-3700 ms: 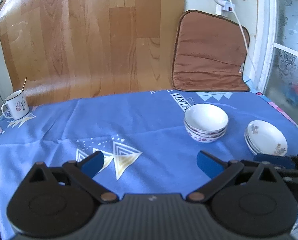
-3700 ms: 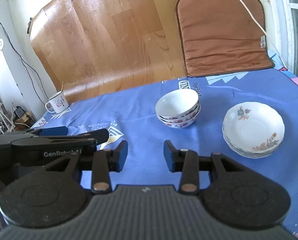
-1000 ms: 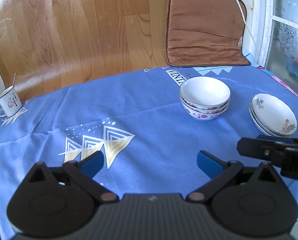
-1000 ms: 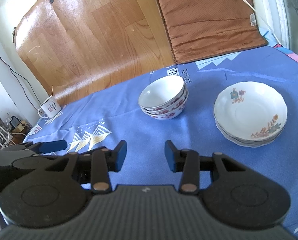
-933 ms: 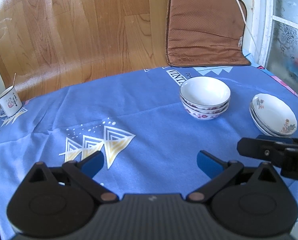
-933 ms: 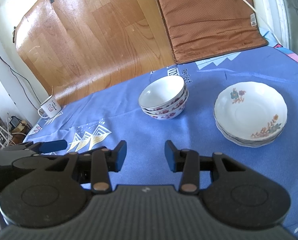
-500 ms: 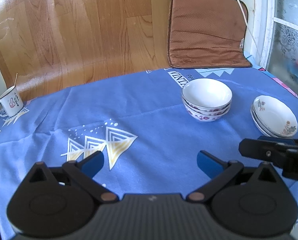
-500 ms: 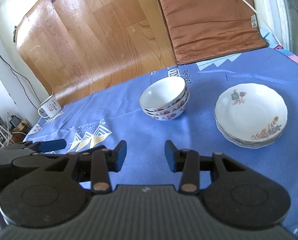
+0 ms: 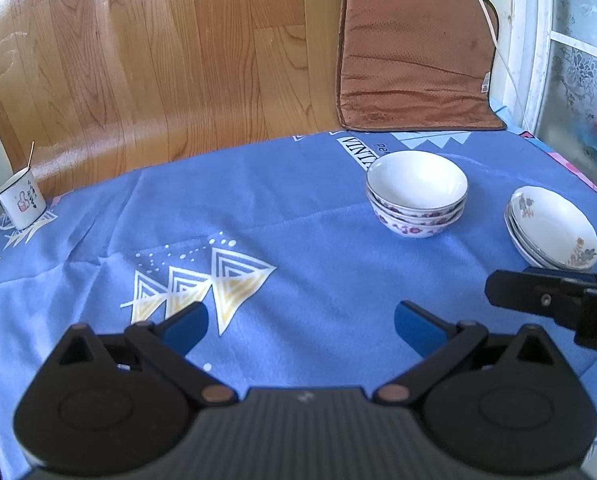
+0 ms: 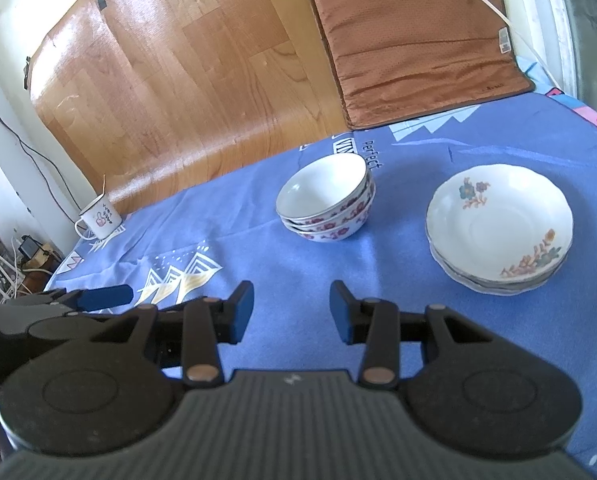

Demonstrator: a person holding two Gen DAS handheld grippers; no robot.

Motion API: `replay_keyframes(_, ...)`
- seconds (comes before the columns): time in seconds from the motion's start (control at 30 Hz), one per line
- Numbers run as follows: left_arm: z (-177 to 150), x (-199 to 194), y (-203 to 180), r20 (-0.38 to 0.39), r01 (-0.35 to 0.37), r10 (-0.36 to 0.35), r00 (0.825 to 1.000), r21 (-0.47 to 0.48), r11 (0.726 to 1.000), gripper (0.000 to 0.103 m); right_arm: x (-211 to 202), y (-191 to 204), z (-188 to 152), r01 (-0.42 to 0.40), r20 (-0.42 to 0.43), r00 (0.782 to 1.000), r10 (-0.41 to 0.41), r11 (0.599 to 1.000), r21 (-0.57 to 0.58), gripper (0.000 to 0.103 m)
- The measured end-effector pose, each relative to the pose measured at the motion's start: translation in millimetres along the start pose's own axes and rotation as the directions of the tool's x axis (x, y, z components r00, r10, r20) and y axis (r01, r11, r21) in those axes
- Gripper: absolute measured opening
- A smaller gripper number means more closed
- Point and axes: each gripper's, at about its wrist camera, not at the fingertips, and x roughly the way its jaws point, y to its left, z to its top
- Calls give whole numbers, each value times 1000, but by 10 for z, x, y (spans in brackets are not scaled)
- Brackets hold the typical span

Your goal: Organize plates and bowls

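Toward the far right part of the table (image 9: 282, 208), you had a stack of floral bowls (image 9: 417, 194) standing on the blue cloth, with a stack of flowered plates (image 10: 498, 226) just to its right, near the right edge, the two stacks apart. Your left gripper (image 9: 300, 326) hung over the near side with its jaws spread wide and nothing between them. Your right gripper (image 10: 291, 312) sat beside it, jaws parted more narrowly, also empty. At the far left corner stood an enamel mug (image 9: 18, 202). Against the wall behind leaned a brown cushion (image 10: 414, 36) and a wood-grain sheet (image 9: 150, 60).
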Motion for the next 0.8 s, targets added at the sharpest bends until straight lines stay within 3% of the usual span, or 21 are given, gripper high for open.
replay_keyframes(0.8, -2, -19, -56, 1, -4, 4, 1000, 18, 1000, 103, -35, 9, -4, 3, 23, 1000, -3, 1000, 1, 45)
